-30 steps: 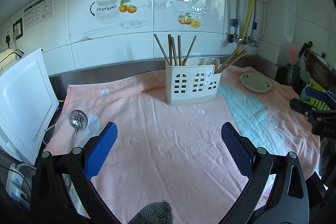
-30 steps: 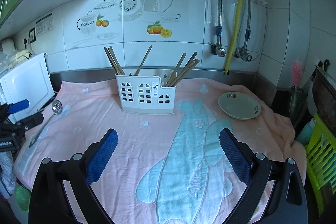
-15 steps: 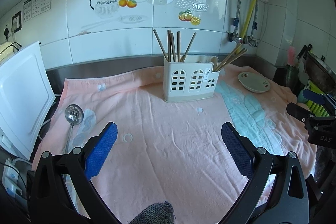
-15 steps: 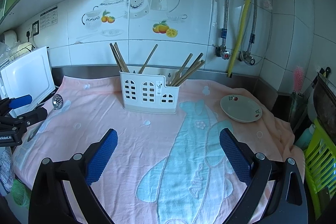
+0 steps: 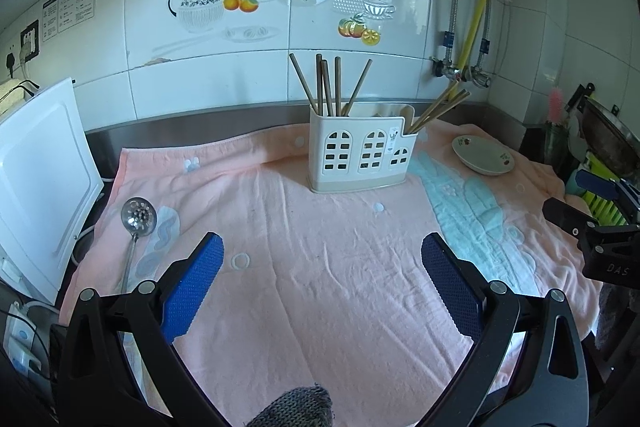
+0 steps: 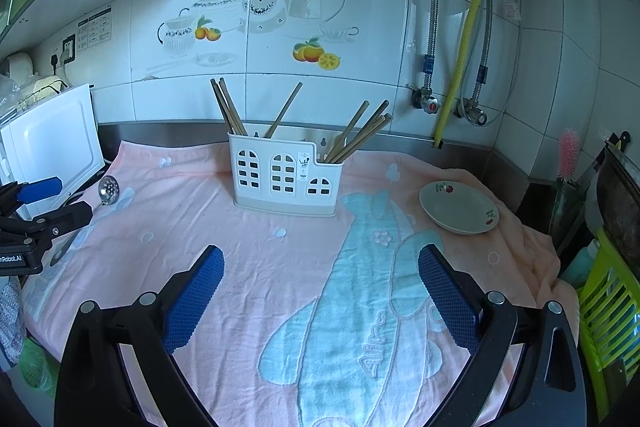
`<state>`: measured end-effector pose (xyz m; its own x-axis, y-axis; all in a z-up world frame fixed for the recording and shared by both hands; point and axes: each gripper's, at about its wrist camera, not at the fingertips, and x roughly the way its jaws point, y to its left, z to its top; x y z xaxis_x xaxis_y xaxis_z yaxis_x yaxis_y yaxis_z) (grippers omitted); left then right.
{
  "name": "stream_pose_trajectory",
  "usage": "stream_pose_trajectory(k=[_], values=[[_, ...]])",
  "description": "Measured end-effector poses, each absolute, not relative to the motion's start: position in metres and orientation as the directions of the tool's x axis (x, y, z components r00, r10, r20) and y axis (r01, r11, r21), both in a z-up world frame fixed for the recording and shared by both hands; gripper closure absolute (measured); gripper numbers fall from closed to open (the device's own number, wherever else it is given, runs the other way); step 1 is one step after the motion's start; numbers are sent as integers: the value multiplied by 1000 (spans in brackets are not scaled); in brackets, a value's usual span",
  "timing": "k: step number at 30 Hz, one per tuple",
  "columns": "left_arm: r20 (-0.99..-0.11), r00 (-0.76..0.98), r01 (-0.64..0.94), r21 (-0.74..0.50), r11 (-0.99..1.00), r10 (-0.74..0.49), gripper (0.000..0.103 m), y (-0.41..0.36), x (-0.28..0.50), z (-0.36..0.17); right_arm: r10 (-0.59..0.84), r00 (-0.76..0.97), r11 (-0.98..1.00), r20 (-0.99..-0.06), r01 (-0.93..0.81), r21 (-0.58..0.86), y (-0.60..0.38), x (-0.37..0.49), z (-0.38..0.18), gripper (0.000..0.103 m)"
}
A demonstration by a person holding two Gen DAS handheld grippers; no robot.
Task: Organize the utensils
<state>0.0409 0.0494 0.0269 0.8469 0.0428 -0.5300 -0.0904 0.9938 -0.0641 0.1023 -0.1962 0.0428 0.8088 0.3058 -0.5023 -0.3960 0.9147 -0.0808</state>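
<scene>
A white utensil holder [image 5: 360, 155] [image 6: 286, 177] with arched cut-outs stands at the back of a pink towel [image 5: 304, 251] [image 6: 256, 259]. Several wooden chopsticks [image 5: 326, 87] [image 6: 230, 109] lean in its left part and more chopsticks [image 5: 438, 109] [image 6: 360, 137] in its right. A slotted metal ladle [image 5: 136, 227] [image 6: 108, 189] lies on the towel's left side. My left gripper [image 5: 320, 279] [image 6: 40, 203] is open and holds nothing, just right of the ladle's handle. My right gripper [image 6: 320, 283] [image 5: 592, 203] is open and holds nothing, over the blue print.
A small ceramic dish [image 5: 482, 155] [image 6: 460, 213] sits on the towel at the right. A white board [image 5: 36, 187] leans at the left. A green rack [image 6: 608, 311] and a dark pan [image 6: 622, 195] stand at the right edge. Pipes and valves [image 6: 448, 103] hang on the tiled wall.
Both grippers have drawn back and risen slightly, so the holder and ladle look a little farther away. Their jaws have stayed open. Nothing on the towel has moved.
</scene>
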Motion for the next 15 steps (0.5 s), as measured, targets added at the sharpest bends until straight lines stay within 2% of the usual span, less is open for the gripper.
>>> stream_pose_trajectory(k=[15], values=[[-534,845,-84,-57,995,41,5,47,42,25,307,809,914,-502,-398,-82,-195,103,41,9]])
